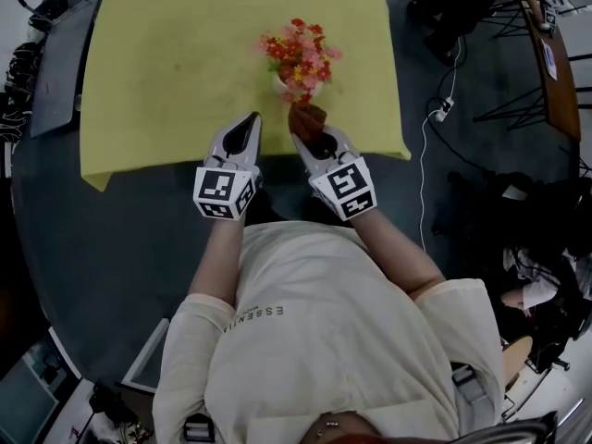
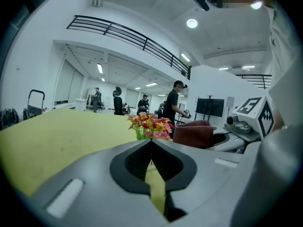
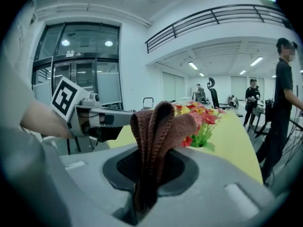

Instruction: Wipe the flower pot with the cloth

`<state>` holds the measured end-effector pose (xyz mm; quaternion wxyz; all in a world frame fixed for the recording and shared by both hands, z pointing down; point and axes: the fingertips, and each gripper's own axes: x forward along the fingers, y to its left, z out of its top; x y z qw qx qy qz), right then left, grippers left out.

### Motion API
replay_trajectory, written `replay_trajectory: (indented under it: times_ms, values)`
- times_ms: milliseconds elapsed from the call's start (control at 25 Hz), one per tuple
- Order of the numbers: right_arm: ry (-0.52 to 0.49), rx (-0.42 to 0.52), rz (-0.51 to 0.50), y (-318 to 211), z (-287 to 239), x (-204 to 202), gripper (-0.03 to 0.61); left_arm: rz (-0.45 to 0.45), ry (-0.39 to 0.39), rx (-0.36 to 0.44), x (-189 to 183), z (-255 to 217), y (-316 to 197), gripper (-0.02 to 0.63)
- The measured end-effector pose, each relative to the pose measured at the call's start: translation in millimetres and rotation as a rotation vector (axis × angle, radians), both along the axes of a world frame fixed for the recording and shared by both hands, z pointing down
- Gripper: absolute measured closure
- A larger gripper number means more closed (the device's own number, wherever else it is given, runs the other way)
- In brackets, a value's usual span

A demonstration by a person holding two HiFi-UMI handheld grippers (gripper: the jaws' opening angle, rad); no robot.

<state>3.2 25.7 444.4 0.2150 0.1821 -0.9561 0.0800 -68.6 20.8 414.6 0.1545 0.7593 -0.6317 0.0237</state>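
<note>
Flower pot [image 1: 279,84]: small and pale under its flowers, on the yellow table [image 1: 157,72]; probably light and tippy, so steady its wall.
Cloth [image 3: 152,122]: brown, soft, just short of the pot.
Right gripper [image 1: 301,139]: jaws clenched on the cloth.
Left gripper [image 2: 151,143]: jaws pressed together, empty.

The right hand-held gripper [image 3: 152,167] is clamping a brown cloth [image 3: 154,126], and the cloth's folded loops are standing up out of the closed jaws. Behind the cloth, toward one o'clock, red, pink and yellow flowers [image 3: 202,117] are showing above the yellow worktop [image 3: 239,141]. At nine o'clock the left hand-held gripper [image 3: 102,119] is pointing toward the cloth, its marker cube [image 3: 70,98] facing the camera. At three o'clock a person in dark clothes [image 3: 283,98] is standing beside the worktop.
</note>
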Motion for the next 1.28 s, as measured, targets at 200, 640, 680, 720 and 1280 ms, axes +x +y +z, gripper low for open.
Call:
replay_trajectory:
  times_ms: [200,640,680,720,1280]
  values:
    - [0.046,-0.050,0.085,2,23,-53,0.531,0.120,0.000,-0.029,-45,3,-3,0.600]
    - [0.050,-0.143,0.403,-48,60,-133,0.531,0.299,0.018,-0.040,-114,25,-21,0.600]
    - [0.050,-0.152,0.432,-56,64,-138,0.531,0.300,0.027,-0.042,-119,27,-24,0.600]
    - [0.051,-0.162,0.462,-65,69,-142,0.531,0.299,0.038,-0.044,-123,30,-27,0.600]
    - [-0.078,-0.408,0.756,-127,99,-149,0.530,0.319,0.108,-0.106,-142,58,-45,0.600]
